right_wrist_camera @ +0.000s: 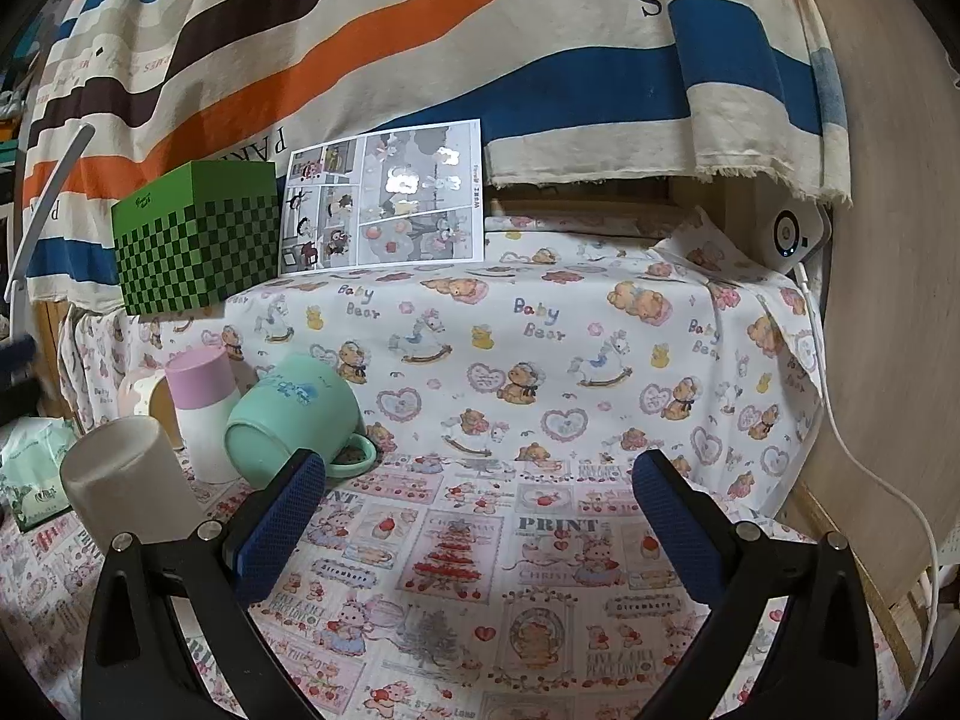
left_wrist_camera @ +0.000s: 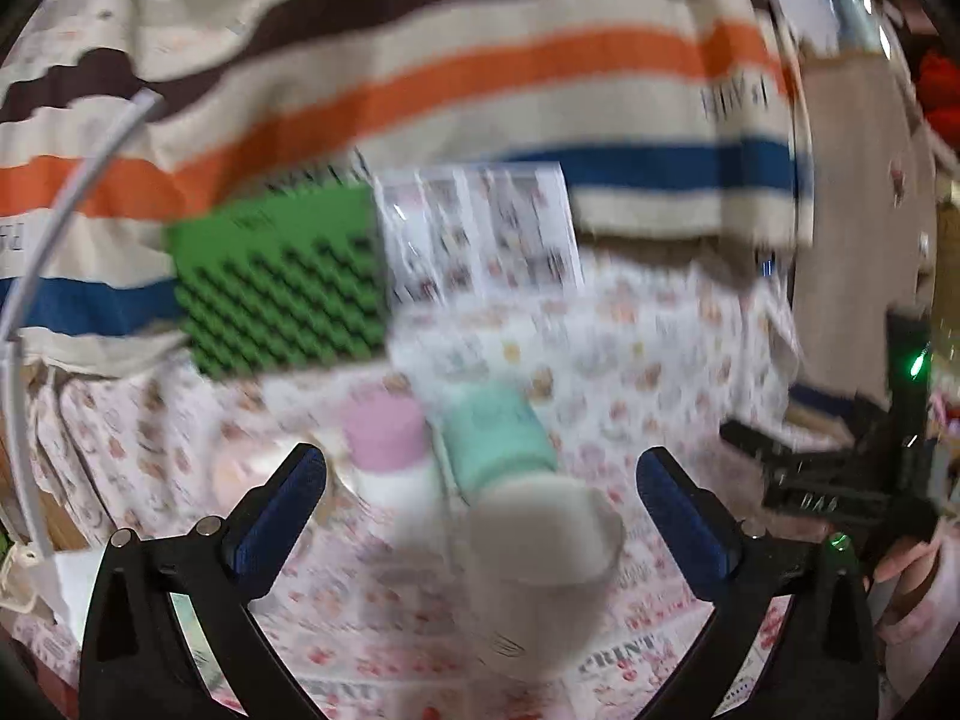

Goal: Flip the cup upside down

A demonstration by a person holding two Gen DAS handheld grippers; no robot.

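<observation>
A white cup stands on the printed tablecloth at the left, base up as far as I can tell. In the blurred left wrist view it sits close in front, between the spread fingers. A mint green mug lies tilted on its side next to it, handle on the cloth; it also shows in the left wrist view. My left gripper is open just above the white cup and holds nothing. My right gripper is open and empty over the cloth, to the right of the mug.
A pink-topped white container stands behind the cups. A green checkered box and a comic sheet lean at the back under a striped cloth. A tissue pack lies far left. A white device with cable sits right.
</observation>
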